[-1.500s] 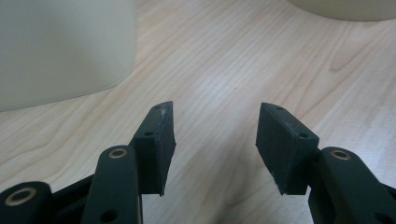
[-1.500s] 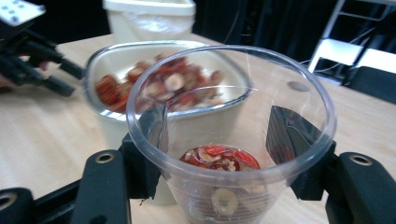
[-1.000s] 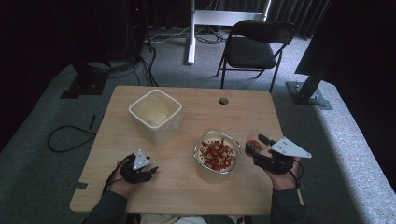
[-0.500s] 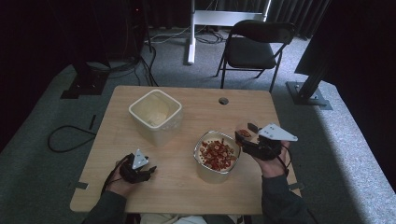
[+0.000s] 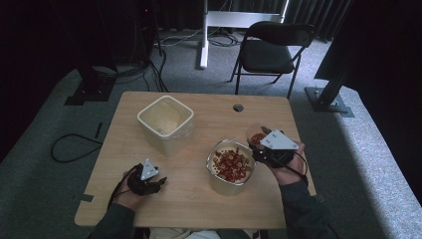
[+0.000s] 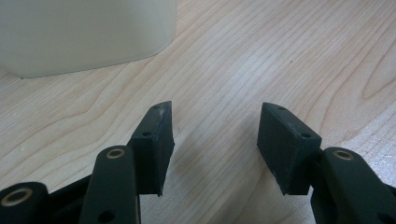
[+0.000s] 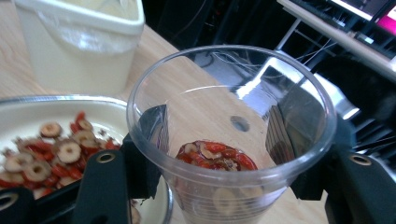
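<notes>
My right gripper [image 5: 260, 141] [image 7: 215, 135] is shut on a clear plastic cup [image 7: 231, 130] [image 5: 256, 135] with a thin layer of red and tan dried slices at its bottom. The cup hangs upright just right of a round bowl [image 5: 230, 165] [image 7: 28, 109] full of the same slices. My left gripper [image 5: 158, 183] [image 6: 215, 135] rests near the table's front left, its jaws open over bare wood with nothing between them. A cream square container [image 5: 165, 121] [image 6: 84, 32] [image 7: 79, 42] stands behind it, further up the table.
The wooden table [image 5: 119, 154] has a small round hole [image 5: 238, 107] near its far edge. A black folding chair [image 5: 271, 52] stands beyond the table, with cables [image 5: 74, 149] on the grey floor to the left.
My right gripper has carried the cup left and slightly up, from near the table's right edge to beside the bowl. The left gripper has stayed where it was.
</notes>
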Motion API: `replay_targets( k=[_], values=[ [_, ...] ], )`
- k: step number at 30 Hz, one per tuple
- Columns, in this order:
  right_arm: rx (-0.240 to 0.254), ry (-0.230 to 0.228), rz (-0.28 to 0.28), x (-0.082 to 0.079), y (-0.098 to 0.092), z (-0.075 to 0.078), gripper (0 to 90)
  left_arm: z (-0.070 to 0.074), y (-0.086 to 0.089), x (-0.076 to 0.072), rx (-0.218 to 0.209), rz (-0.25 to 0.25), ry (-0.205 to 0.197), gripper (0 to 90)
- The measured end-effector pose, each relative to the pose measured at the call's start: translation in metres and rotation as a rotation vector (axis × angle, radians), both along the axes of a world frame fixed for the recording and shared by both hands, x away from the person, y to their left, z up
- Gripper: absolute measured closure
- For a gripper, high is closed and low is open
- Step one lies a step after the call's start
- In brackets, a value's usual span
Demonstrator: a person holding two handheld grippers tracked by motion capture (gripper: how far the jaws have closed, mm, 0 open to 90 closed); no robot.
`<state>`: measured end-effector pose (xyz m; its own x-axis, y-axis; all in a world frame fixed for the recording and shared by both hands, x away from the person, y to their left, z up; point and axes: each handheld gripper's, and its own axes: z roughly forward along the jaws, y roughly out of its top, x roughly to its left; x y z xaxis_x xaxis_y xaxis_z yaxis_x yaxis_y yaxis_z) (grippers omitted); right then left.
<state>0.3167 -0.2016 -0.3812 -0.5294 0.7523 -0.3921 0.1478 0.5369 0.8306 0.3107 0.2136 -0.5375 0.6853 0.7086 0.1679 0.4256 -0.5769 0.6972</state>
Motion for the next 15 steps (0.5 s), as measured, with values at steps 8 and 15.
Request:
replay_targets(
  k=[8, 15],
  values=[
    [-0.170, -0.044, -0.008, -0.005, 0.006, 0.001, 39.1, 0.000, 0.000, 0.000, 0.001, 0.000, -0.001, 46.5],
    [-0.349, -0.093, -0.035, -0.010, 0.014, 0.000, 39.1, 0.000, -0.001, 0.000, -0.002, -0.003, 0.000, 46.5]
  ],
)
